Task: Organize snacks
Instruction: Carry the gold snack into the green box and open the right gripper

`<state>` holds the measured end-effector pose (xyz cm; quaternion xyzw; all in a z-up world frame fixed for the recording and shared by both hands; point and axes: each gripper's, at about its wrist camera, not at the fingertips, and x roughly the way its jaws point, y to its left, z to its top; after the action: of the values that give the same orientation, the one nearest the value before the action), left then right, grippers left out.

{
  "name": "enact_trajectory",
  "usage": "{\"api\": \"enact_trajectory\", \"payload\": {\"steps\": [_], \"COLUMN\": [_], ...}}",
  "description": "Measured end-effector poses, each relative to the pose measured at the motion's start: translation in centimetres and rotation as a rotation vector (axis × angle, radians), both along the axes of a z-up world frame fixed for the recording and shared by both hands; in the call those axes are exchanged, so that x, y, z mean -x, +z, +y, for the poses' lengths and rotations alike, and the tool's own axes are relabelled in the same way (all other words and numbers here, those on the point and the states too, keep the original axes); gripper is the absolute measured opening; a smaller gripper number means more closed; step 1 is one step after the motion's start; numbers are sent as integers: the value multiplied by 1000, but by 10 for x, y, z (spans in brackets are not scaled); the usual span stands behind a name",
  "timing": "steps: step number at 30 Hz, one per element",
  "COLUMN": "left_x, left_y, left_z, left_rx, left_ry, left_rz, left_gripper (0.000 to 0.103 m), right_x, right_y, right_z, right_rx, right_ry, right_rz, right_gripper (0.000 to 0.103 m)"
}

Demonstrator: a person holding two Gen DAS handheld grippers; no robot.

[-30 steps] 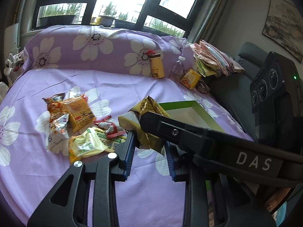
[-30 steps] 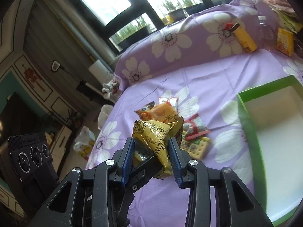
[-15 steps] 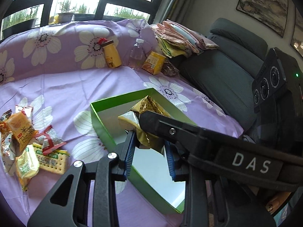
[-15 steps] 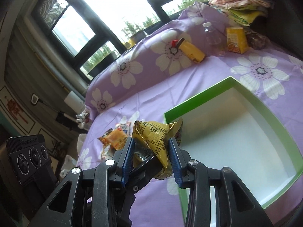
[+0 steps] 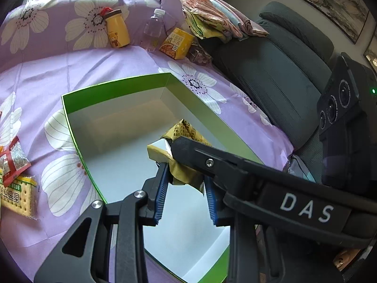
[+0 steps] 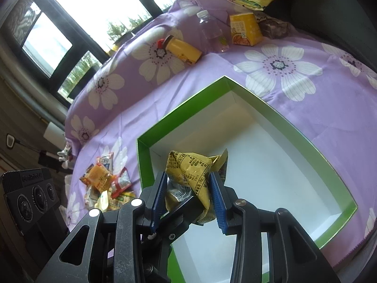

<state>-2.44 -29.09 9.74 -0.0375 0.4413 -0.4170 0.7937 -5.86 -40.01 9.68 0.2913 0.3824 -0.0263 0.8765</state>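
A crumpled yellow snack packet (image 5: 186, 132) hangs over the white inside of an open green-rimmed box (image 5: 113, 89) on the purple flowered cover. My left gripper (image 5: 187, 188) is shut on its lower part, blue pads pressing both sides. A black finger (image 5: 200, 158) of the other gripper crosses over it. In the right wrist view the same packet (image 6: 188, 165) sits between the pads of my right gripper (image 6: 188, 188), which is shut on it above the near left corner of the box (image 6: 188, 103). No other snack shows inside the box.
Several loose snack packets (image 6: 106, 184) lie in a pile left of the box, a cracker pack (image 5: 16, 195) among them. At the back stand a yellow bottle (image 5: 116, 31), a clear water bottle (image 5: 153, 28) and a yellow carton (image 5: 176, 43). Folded cloths (image 5: 216, 16) and a grey sofa (image 5: 282, 70) are on the right.
Both grippers, still shut on the yellow packet, have swung right from above the snack pile to over the green box and come lower.
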Motion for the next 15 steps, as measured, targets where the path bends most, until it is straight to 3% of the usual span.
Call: {"api": "enact_trajectory", "payload": {"steps": [5, 10, 13, 15], "left_x": [-4, -2, -1, 1], "left_y": [-11, -13, -9, -3], "left_z": [-6, -5, 2, 10], "left_rx": [-10, -32, -16, -6], "left_ry": [-6, 11, 13, 29], "left_rz": [55, 49, 42, 23], "left_gripper": [29, 34, 47, 62], "right_x": [-5, -7, -6, -2], "right_y": [-11, -15, -14, -10], "right_z": [-5, -6, -7, -7], "right_rx": [-10, 9, 28, 38], "right_ry": [-8, -33, -49, -63], "right_rz": [68, 110, 114, 97], "right_gripper": [40, 41, 49, 62]}}
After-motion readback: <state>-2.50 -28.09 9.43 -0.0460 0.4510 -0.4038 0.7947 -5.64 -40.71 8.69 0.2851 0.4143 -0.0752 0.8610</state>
